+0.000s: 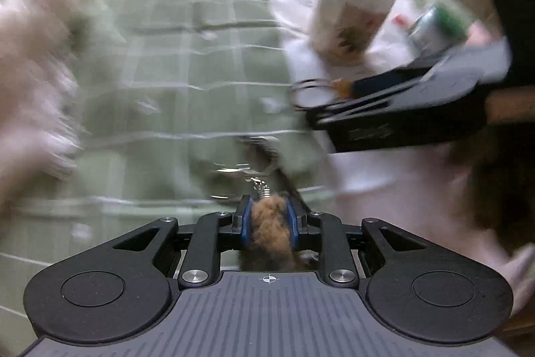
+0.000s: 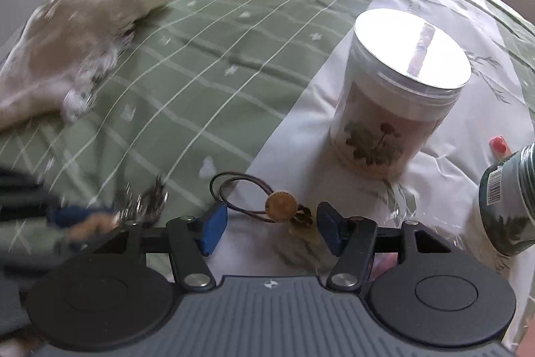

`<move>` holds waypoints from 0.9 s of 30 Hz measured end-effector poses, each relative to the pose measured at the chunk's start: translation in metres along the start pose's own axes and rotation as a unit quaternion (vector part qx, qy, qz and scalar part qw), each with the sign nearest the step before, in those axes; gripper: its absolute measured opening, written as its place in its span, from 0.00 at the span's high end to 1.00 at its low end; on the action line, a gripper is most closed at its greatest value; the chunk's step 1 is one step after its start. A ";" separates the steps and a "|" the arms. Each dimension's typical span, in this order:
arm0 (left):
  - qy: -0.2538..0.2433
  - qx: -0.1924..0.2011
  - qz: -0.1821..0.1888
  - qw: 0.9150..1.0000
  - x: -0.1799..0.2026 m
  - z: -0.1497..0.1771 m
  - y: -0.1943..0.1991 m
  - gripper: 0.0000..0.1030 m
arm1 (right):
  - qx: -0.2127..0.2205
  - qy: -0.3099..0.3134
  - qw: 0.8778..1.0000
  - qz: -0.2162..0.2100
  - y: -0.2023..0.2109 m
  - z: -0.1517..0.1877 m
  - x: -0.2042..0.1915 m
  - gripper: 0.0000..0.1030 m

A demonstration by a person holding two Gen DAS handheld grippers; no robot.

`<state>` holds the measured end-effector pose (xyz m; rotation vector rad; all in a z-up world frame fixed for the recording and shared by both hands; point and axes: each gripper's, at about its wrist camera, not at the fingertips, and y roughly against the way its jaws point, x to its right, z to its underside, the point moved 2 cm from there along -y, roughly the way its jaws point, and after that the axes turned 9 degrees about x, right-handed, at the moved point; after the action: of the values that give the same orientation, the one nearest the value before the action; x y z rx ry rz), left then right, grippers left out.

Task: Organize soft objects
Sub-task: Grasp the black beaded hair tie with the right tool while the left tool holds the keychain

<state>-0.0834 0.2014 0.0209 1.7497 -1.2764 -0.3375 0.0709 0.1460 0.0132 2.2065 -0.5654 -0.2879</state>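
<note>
My left gripper (image 1: 267, 216) is shut on a brown furry pompom (image 1: 269, 230), and a metal ring and clip (image 1: 259, 179) hang from its far end. In the right wrist view this gripper shows blurred at the left edge with the fur and chain (image 2: 143, 201). My right gripper (image 2: 271, 231) is open just over the bed. A dark hair tie with a round tan disc (image 2: 280, 203) lies on the white cloth between its blue pads (image 2: 214, 230), which do not touch it. In the left wrist view the right gripper (image 1: 321, 102) reaches in from the right beside the hair tie (image 1: 341, 86).
A green checked bedspread (image 2: 207, 62) meets a white floral sheet (image 2: 301, 109). A silver-lidded jar (image 2: 401, 89) stands upright behind the hair tie, with a dark green tin (image 2: 508, 199) and a small red thing (image 2: 498, 144) to its right. A cream plush toy (image 2: 83, 32) lies far left.
</note>
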 end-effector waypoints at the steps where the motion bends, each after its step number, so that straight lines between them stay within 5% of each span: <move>1: 0.037 -0.006 0.025 0.999 -0.005 -0.002 -0.001 0.75 | -0.001 -0.004 1.000 0.001 0.002 0.000 0.001 0.44; 3: 0.057 -0.002 0.019 0.998 -0.007 -0.003 -0.002 0.76 | -0.004 -0.006 1.000 0.000 0.005 0.001 0.004 0.53; 8: -0.029 0.009 -0.024 0.999 0.021 0.000 -0.007 0.75 | -0.014 -0.018 1.000 0.016 0.026 0.013 0.020 0.57; 13: -0.122 0.024 -0.056 0.991 0.048 0.008 -0.015 0.75 | -0.001 -0.046 0.998 0.042 0.059 0.024 0.036 0.57; 19: -0.132 0.044 -0.035 0.990 0.038 0.013 -0.014 0.72 | 0.003 -0.057 0.997 0.059 0.076 0.033 0.040 0.57; 27: -0.092 0.035 -0.044 0.994 0.039 0.009 -0.016 0.74 | 0.013 -0.017 0.999 0.024 0.056 0.021 0.018 0.56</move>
<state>-0.0629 0.1645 0.0138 1.8727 -1.3564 -0.5198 0.0622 0.0915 0.0425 2.2137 -0.6428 -0.2948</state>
